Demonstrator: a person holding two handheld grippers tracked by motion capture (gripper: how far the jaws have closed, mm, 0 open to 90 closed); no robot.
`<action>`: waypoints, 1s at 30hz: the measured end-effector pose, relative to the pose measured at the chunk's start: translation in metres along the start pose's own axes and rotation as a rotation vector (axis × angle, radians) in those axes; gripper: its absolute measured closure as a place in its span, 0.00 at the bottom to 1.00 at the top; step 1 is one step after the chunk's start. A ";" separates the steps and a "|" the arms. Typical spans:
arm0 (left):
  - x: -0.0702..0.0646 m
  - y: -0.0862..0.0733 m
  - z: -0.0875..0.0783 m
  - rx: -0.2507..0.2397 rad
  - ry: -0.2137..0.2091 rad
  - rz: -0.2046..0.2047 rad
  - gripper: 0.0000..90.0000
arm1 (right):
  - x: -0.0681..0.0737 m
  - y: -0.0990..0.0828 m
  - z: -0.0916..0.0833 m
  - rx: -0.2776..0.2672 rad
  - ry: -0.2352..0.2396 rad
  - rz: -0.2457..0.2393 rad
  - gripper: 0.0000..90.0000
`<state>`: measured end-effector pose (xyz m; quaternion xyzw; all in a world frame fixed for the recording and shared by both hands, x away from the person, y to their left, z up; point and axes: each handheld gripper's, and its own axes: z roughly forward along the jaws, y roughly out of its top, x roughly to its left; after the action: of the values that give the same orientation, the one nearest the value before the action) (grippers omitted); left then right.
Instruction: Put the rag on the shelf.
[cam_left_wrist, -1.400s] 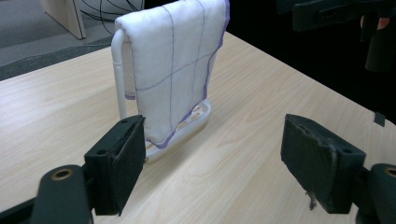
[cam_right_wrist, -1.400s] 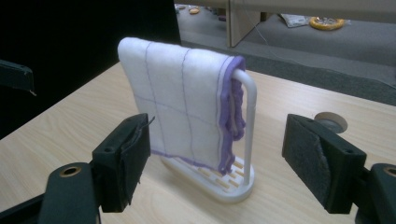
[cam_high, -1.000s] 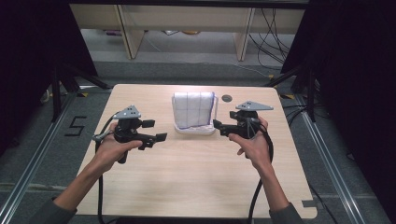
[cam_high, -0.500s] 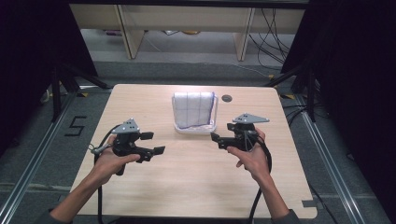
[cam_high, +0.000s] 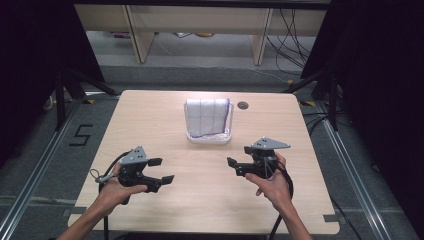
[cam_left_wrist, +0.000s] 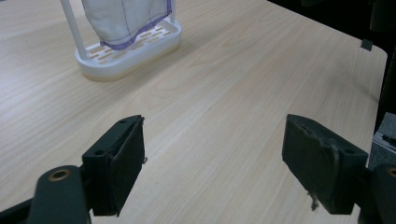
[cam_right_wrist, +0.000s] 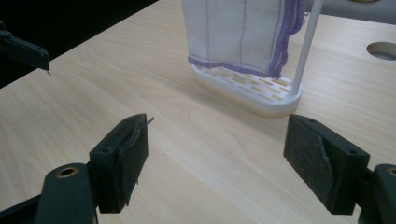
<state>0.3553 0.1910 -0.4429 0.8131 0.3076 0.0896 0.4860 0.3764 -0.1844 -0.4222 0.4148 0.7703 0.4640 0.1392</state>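
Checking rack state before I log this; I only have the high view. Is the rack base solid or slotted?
Observer: Slotted. The white rack has rows of slits in its base.
Operator: Does the cloth reach the base?
Observer: Its purple-edged hem hangs just above it; the cloth is draped from the top.
Operator: Anything between the jaws?
Observer: No. The left gripper and the right gripper both stand wide open over bare table.

Light: even, from overhead; table (cam_high: 210, 165) bright at centre of the high view, left and right edges of the frame near black | Shadows: soft, short, under the white rack (cam_right_wrist: 252, 88) | Glare: none; cloth (cam_high: 207, 116) slightly overexposed | Focus: both gripper views soft, near jaws blurred at bottom; high view grainy
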 end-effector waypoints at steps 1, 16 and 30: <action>-0.001 -0.003 0.000 -0.001 0.003 0.004 0.23 | 0.000 -0.002 0.001 -0.013 0.013 -0.003 0.26; -0.014 -0.028 -0.004 0.020 0.012 0.026 0.23 | 0.016 -0.030 -0.005 0.017 0.031 -0.048 0.26; -0.032 -0.049 -0.004 0.060 -0.005 0.094 0.22 | 0.028 -0.062 -0.009 0.083 0.067 -0.049 0.24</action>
<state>0.3079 0.1917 -0.4774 0.8411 0.2705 0.1009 0.4574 0.3220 -0.1825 -0.4639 0.3855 0.8029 0.4419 0.1073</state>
